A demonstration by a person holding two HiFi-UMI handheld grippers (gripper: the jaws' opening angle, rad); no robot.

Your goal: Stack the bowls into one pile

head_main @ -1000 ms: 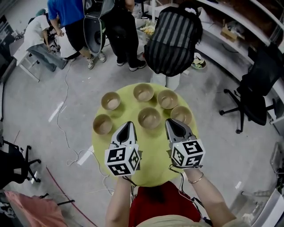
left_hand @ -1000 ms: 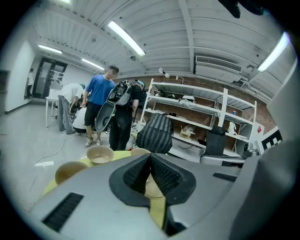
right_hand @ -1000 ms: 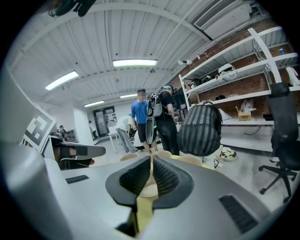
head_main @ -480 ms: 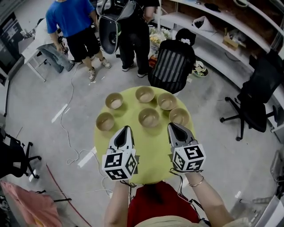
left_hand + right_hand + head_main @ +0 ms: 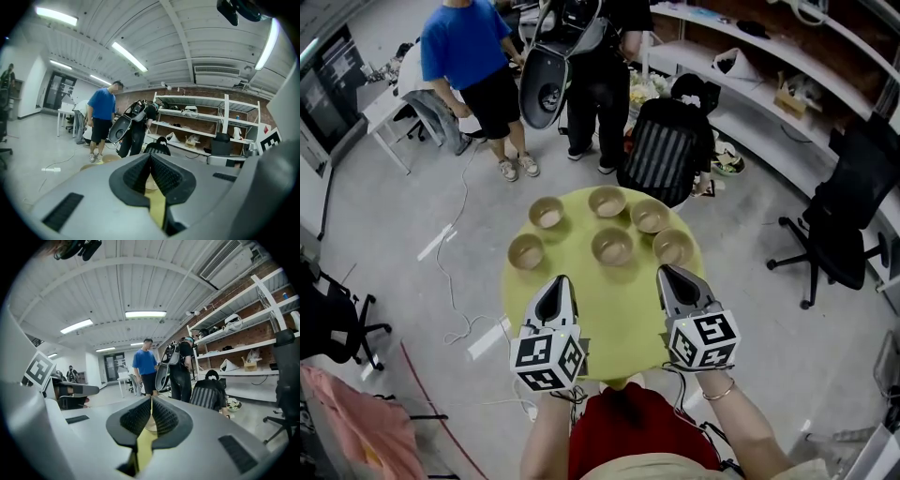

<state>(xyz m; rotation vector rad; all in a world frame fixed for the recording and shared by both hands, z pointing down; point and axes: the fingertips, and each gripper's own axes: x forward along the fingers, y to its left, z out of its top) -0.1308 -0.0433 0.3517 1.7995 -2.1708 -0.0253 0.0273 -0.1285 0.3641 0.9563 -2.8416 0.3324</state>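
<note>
Several tan bowls stand apart on the far half of a round yellow-green table (image 5: 609, 328): one at the left (image 5: 526, 252), one at the back left (image 5: 547, 213), one at the back (image 5: 607, 202), one at the centre (image 5: 612, 247) and two at the right (image 5: 650, 217) (image 5: 673, 247). My left gripper (image 5: 560, 279) hangs above the table's near half, shut and empty, short of the left bowl. My right gripper (image 5: 665, 270) is level with it, shut and empty, just near of the right-hand bowl. In the left gripper view the jaws (image 5: 150, 157) meet tip to tip, as they do in the right gripper view (image 5: 151, 400).
A striped black office chair (image 5: 665, 150) stands just beyond the table, with people on the floor behind it. Another black chair (image 5: 844, 230) is at the right, shelving runs along the back right, and a cable (image 5: 450, 281) lies on the floor at the left.
Both grippers have drawn back toward me and risen, away from the bowls. The view has widened, so the table and bowls look smaller. No bowl has moved.
</note>
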